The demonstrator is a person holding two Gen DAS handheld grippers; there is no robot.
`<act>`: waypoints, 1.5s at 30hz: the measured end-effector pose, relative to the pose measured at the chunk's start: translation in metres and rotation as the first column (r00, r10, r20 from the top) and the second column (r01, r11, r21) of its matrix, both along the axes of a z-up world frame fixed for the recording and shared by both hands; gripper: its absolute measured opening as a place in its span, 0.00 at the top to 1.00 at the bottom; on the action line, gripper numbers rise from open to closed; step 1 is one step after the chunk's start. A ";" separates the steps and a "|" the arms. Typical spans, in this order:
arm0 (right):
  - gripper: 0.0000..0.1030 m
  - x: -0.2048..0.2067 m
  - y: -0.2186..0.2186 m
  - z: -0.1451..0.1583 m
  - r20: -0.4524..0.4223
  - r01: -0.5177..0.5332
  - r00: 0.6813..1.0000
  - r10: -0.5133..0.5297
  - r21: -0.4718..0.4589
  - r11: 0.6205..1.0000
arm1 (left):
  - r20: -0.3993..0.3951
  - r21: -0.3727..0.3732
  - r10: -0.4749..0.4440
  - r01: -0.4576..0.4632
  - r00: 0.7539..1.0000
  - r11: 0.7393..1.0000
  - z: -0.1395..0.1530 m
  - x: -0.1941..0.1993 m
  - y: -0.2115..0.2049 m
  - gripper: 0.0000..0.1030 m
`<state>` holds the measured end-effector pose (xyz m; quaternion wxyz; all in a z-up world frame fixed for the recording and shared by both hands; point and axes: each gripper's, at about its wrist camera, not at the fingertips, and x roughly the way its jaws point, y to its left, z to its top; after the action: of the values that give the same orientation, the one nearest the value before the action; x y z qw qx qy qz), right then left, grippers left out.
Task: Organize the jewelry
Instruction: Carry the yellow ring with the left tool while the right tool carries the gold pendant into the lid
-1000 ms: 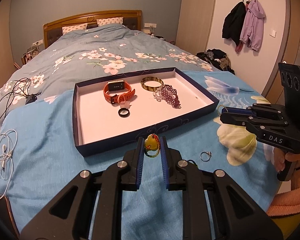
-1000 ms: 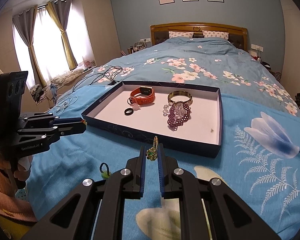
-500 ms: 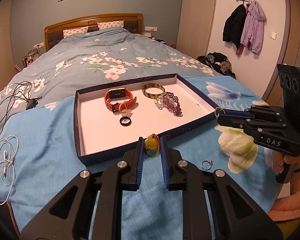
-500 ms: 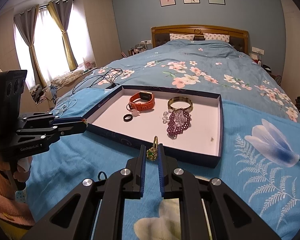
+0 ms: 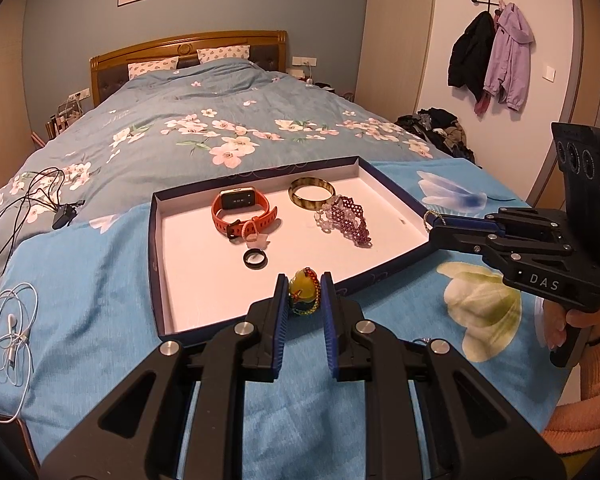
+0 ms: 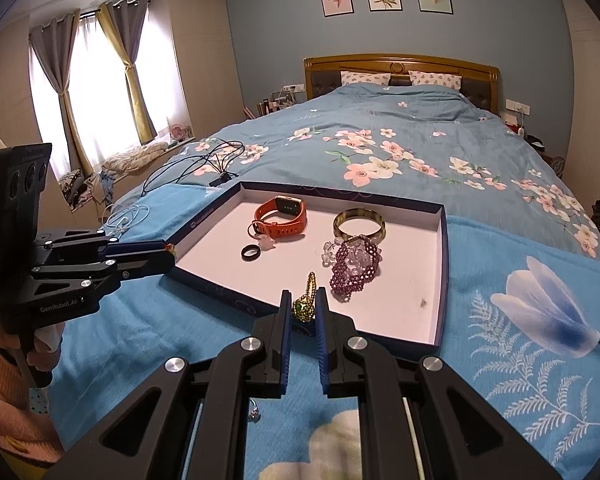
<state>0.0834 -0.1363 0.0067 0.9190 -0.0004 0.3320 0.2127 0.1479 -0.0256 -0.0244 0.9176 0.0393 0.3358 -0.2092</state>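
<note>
I'm holding a yellow charm (image 5: 302,290) pinched in the left gripper (image 5: 304,292) and a green beaded piece (image 6: 305,305) in the right gripper (image 6: 303,308), both over the tray's (image 5: 155,272) near edge. Watch (image 5: 242,212), bangle (image 5: 311,192), ring (image 5: 255,258) and purple bracelet (image 5: 350,219) are lying inside; one small ring (image 6: 253,411) is waiting on the bed.

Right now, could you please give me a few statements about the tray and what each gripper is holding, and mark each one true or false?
1. The left gripper is shut on a yellow beaded pendant. True.
2. The right gripper is open with nothing in it. False: it is shut on a green and gold ornament.
3. The orange watch lies inside the tray. True.
4. The black ring lies on the blanket outside the tray. False: it lies in the tray.
5. The purple beaded piece lies beside the brown bangle. True.
</note>
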 end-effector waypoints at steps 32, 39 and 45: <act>0.91 0.045 0.005 -0.009 -0.033 0.006 0.999 -0.006 0.000 1.000 | -0.045 -0.019 0.025 -0.026 0.999 0.999 -0.009 0.045 0.000 0.84; 0.91 0.051 0.006 -0.013 -0.046 0.008 0.999 -0.008 -0.004 1.000 | -0.045 -0.002 0.035 -0.035 0.998 0.999 -0.011 0.053 -0.004 0.84; 0.91 0.057 0.009 -0.016 -0.059 0.004 0.998 -0.005 -0.014 1.000 | -0.048 0.008 0.042 -0.041 0.998 0.999 -0.014 0.062 -0.007 0.84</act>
<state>0.1402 -0.1276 -0.0092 0.9093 0.0003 0.3603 0.2084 0.2103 -0.0325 -0.0387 0.9132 0.0306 0.3593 -0.1899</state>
